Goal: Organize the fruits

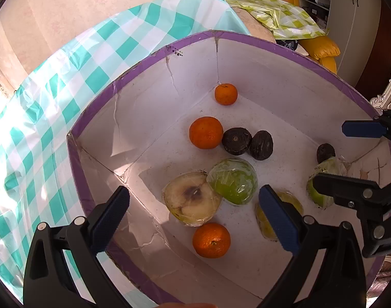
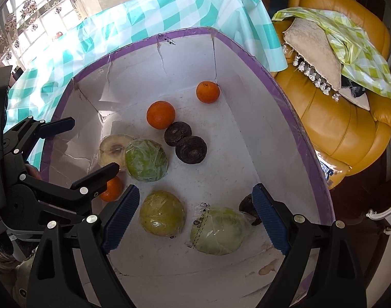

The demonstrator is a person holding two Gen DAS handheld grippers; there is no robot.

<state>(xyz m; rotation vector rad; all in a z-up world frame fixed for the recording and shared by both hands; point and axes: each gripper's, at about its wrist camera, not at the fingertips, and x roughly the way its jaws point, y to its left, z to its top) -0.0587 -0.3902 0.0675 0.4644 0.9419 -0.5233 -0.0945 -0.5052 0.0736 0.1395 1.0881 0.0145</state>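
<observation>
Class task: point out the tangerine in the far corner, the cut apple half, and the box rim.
Corner tangerine [image 1: 226,94], left wrist view, middle of peel.
Apple half [image 1: 191,199], left wrist view, cut face.
Box rim [image 2: 293,107], right wrist view, purple edge.

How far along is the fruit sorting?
Done: nothing looks grouped. Oranges, dark fruits and wrapped green fruits lie mixed in the purple-rimmed box. In hand: nothing; left hand-held gripper and right hand-held gripper hover open and empty. Left: all sorting.
</observation>
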